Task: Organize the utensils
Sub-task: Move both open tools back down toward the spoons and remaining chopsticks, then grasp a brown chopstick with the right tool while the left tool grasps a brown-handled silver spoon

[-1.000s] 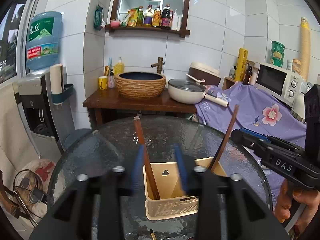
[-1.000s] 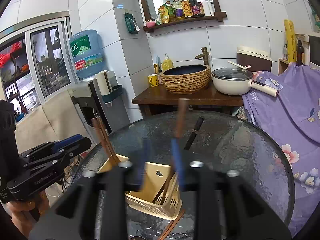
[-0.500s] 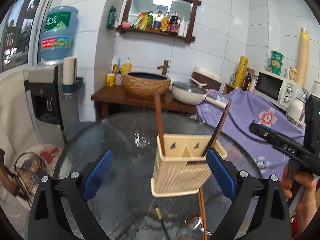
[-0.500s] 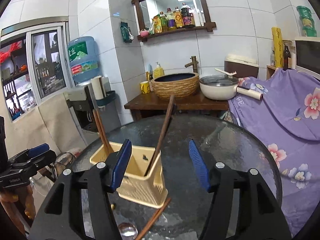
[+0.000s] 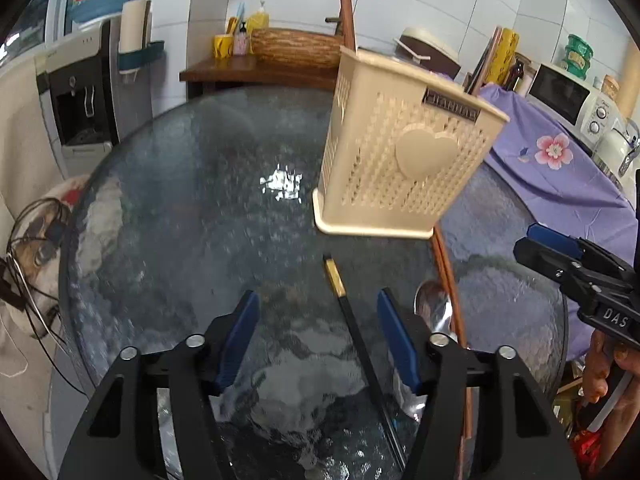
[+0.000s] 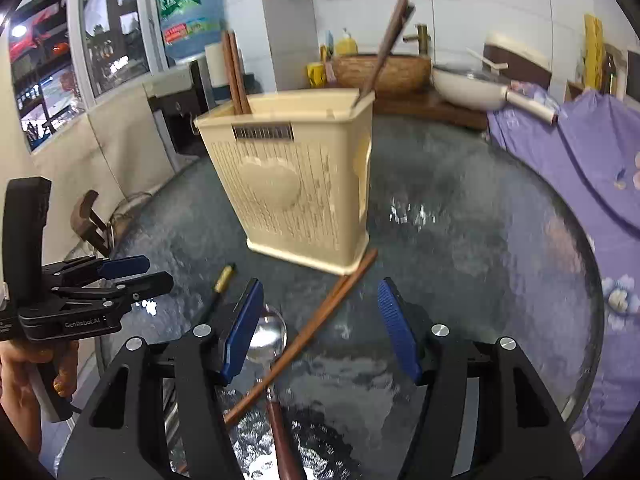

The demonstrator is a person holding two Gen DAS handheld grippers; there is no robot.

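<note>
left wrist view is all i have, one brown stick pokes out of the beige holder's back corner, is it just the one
Observer: No. The right wrist view shows a pair of brown chopsticks standing side by side in that corner of the holder.
Operator: is the right gripper open, i only see its side
Observer: Yes. The right gripper is open and empty. The loose brown chopstick and the spoon lie on the glass table between its fingers in that view.
</note>
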